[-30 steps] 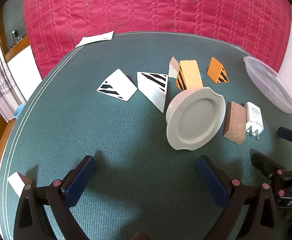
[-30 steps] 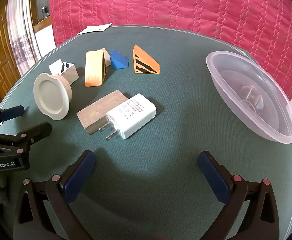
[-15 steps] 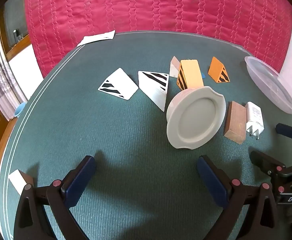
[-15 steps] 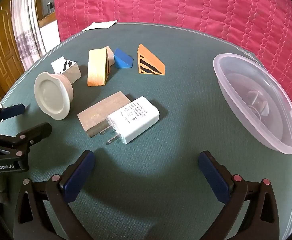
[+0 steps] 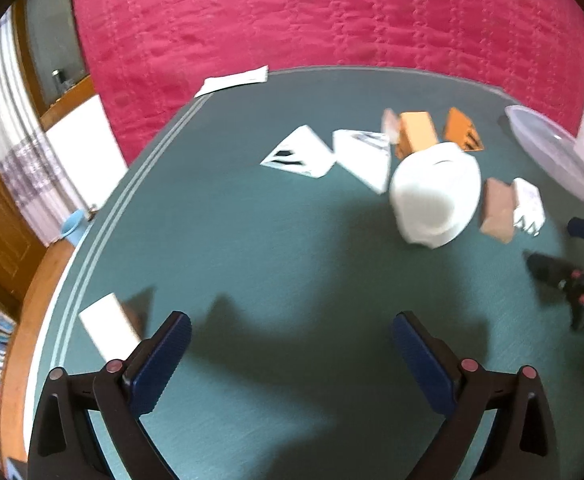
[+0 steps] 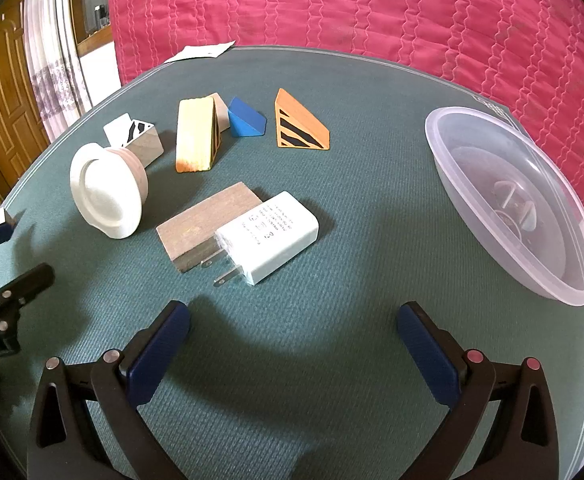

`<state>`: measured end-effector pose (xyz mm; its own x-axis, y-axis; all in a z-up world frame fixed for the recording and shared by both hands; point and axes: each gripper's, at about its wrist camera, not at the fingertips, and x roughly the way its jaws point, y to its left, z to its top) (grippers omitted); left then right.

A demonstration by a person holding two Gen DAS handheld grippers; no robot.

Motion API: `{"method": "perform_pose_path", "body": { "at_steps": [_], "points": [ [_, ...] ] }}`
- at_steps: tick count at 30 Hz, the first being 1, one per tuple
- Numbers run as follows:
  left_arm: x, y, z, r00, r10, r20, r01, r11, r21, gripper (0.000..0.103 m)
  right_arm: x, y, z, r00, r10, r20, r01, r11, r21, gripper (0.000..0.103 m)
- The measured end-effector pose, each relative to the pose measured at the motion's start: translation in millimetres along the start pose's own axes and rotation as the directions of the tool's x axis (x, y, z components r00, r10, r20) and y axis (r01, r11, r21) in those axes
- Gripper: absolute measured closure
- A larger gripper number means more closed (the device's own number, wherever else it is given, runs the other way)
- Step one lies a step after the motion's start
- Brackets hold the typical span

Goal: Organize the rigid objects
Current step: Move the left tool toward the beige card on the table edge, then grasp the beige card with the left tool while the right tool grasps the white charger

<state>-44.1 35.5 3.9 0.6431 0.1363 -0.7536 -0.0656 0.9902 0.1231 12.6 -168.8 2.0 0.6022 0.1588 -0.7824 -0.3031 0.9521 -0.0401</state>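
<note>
On the green table, a white charger plug (image 6: 268, 236) lies against a brown wooden block (image 6: 206, 226). A white round dish (image 6: 106, 196) stands on its edge to their left. Behind are an orange striped wedge (image 6: 297, 126), a blue wedge (image 6: 246, 123), a pale orange wedge (image 6: 194, 140) and a white striped wedge (image 6: 134, 136). My right gripper (image 6: 293, 332) is open and empty, just short of the plug. My left gripper (image 5: 292, 344) is open and empty, well short of the dish (image 5: 435, 196). The left wrist view is blurred.
A clear plastic bowl (image 6: 511, 204) sits at the table's right edge. A white-faced block (image 5: 110, 326) lies by the left gripper's left finger. A paper sheet (image 5: 234, 80) hangs over the far edge. A red quilted cloth (image 6: 351, 12) rises behind the table.
The left wrist view has swung left and blurred; the white-faced block at left now sits closer to the left finger. The right gripper has edged forward toward the plug. Both stay open.
</note>
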Motion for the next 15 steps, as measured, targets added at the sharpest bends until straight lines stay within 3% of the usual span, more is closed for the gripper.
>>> {"method": "perform_pose_path", "body": {
  "at_steps": [8, 13, 15],
  "points": [
    [-12, 58, -4, 0.991, 0.137, -0.012, -0.137, 0.984, -0.115, 0.012, 0, 1, 0, 1.000, 0.000, 0.001, 0.000, 1.000, 0.001, 0.000],
    [-5, 92, -5, 0.982, 0.178, -0.059, -0.186, 0.959, -0.212, 0.017, 0, 1, -1, 1.000, 0.000, 0.002, 0.000, 1.000, 0.001, 0.000],
    [1, 103, -5, 0.980, 0.180, -0.080, -0.195, 0.950, -0.243, 0.027, 0, 1, -1, 1.000, 0.000, 0.002, 0.000, 1.000, 0.001, 0.000]
  ]
}}
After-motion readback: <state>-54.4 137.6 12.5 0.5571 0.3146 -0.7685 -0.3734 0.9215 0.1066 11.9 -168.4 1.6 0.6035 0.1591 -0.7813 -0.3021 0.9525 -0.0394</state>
